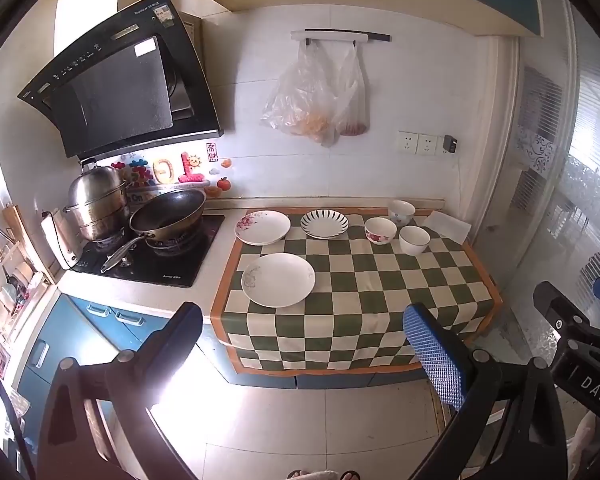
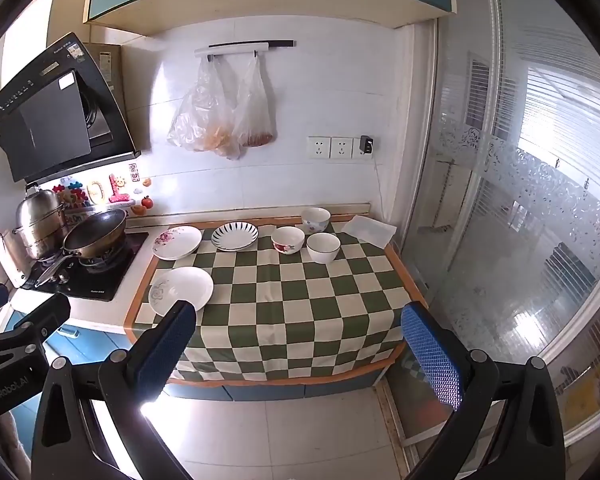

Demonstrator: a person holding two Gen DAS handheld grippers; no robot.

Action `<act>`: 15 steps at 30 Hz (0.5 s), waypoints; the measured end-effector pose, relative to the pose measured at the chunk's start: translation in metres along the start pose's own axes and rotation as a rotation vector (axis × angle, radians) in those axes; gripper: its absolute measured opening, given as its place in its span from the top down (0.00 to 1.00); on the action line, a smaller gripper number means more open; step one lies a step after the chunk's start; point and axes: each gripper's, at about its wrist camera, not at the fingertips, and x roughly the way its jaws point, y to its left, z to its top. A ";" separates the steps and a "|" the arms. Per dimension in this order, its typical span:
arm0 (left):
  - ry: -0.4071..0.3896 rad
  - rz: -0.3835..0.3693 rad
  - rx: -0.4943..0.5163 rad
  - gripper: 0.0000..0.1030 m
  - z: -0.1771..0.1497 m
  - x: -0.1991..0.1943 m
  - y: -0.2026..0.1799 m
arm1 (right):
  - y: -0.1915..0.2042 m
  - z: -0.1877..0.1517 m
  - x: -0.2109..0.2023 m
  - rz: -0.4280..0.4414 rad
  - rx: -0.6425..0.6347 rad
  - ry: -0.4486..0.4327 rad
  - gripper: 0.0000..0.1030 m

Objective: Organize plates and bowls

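Left wrist: checkered cloth [image 1: 364,280] covers counter beside stove [image 1: 152,256].

My two wrist cameras, side by side
Both look down from well back at the checkered cloth [image 1: 352,280] [image 2: 284,280].

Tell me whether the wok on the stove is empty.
Empty, as far as shows: the wok has a bare dark inside in both views, though its near wall hides part of the bottom.
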 end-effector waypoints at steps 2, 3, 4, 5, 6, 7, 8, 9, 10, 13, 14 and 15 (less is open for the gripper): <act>-0.001 0.002 0.000 0.00 0.000 0.000 0.000 | 0.002 0.001 -0.002 0.000 0.001 -0.001 0.00; -0.001 0.002 0.001 0.00 0.000 0.000 0.000 | 0.004 0.001 -0.002 -0.002 0.001 -0.003 0.00; -0.002 0.002 0.001 0.00 0.000 0.000 0.000 | 0.004 0.001 -0.002 -0.004 0.000 -0.004 0.00; -0.002 0.003 0.001 0.00 0.001 -0.001 0.000 | 0.004 0.000 -0.002 -0.005 0.000 -0.006 0.00; -0.002 0.003 0.000 0.00 0.001 -0.001 0.001 | 0.004 0.001 -0.002 -0.006 -0.001 -0.008 0.00; -0.004 0.003 -0.001 0.00 0.000 -0.001 0.002 | 0.004 0.001 -0.002 -0.006 -0.002 -0.008 0.00; -0.003 0.003 -0.001 0.00 0.000 -0.001 0.002 | 0.004 0.002 -0.002 -0.005 -0.001 -0.006 0.00; -0.003 0.003 -0.003 0.00 0.000 -0.001 0.003 | 0.004 0.002 -0.002 -0.004 -0.001 -0.004 0.00; -0.003 0.003 -0.004 0.00 0.000 -0.001 0.004 | 0.004 0.002 -0.001 -0.004 -0.001 -0.002 0.00; -0.008 0.006 -0.002 0.00 -0.001 -0.002 0.004 | 0.004 0.002 0.002 0.000 0.002 0.007 0.00; -0.009 0.007 -0.002 0.00 -0.001 -0.002 0.004 | 0.004 0.002 0.004 0.000 0.004 0.008 0.00; -0.010 0.008 -0.002 0.00 -0.002 -0.002 0.005 | 0.004 0.001 0.004 -0.002 0.002 0.007 0.00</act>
